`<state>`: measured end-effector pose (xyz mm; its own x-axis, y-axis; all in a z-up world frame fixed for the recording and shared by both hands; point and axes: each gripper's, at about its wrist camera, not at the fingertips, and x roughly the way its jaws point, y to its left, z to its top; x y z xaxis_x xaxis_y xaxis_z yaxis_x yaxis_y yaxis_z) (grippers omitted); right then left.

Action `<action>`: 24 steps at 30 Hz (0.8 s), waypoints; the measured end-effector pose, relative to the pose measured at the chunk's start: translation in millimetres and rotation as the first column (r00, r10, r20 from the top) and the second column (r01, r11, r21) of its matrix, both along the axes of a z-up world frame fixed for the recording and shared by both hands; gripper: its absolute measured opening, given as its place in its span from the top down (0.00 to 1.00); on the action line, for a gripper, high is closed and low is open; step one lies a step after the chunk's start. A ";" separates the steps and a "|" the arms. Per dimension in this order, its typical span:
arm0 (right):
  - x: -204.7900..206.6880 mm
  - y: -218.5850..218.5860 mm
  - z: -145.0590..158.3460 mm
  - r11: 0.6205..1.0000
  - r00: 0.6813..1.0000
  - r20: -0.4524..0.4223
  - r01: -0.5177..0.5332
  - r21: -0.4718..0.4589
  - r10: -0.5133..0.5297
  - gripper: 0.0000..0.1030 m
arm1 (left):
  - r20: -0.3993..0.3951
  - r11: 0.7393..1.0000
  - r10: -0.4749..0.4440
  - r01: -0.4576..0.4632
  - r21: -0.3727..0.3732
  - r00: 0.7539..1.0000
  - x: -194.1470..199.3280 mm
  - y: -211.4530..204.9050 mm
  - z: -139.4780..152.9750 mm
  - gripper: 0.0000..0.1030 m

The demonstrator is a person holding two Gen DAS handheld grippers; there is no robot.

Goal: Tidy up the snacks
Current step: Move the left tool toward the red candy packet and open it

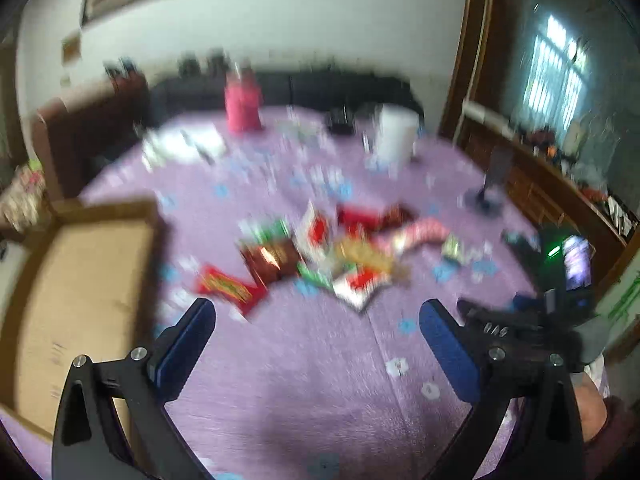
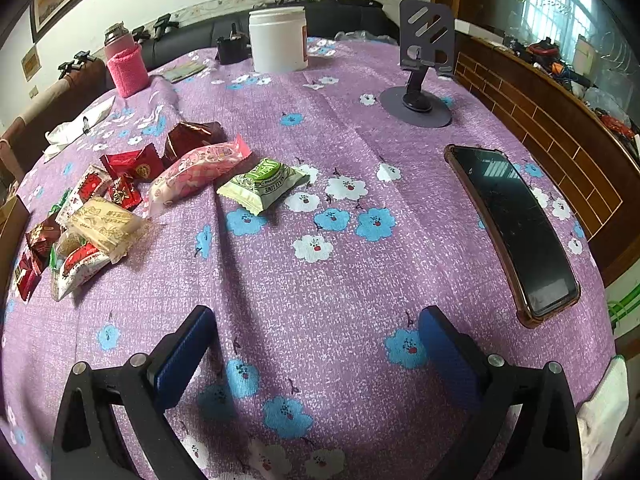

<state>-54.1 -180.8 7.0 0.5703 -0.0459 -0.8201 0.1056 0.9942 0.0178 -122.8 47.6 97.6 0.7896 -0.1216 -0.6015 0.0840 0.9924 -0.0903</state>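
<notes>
A cardboard box lay at the left, the snack packets were heaped on the purple cloth beside it, and the left gripper and right gripper hovered spread wide, empty, near a phone.

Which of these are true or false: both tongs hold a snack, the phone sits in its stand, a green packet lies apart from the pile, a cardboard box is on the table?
1. Both tongs hold a snack. False: left tongs and right tongs are open, empty.
2. The phone sits in its stand. False: it lies flat on the tablecloth.
3. The green packet lies apart from the snack pile. True.
4. A cardboard box is on the table. True.
</notes>
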 end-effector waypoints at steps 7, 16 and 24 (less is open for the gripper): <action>-1.7 2.4 -0.3 1.000 1.000 -0.017 -0.002 -0.011 0.002 0.01 | 0.197 0.997 0.073 -0.074 0.000 0.978 -41.3 15.4 58.9 0.01; -61.0 3.2 82.6 0.997 0.967 0.249 -0.032 -0.070 0.048 0.07 | 0.376 0.987 0.146 -0.163 0.013 0.915 -89.3 63.4 159.7 0.01; -112.1 6.6 259.8 0.989 0.779 0.613 -0.062 -0.137 0.134 0.00 | 0.404 0.972 0.155 -0.212 0.098 0.901 -56.0 90.5 279.9 0.00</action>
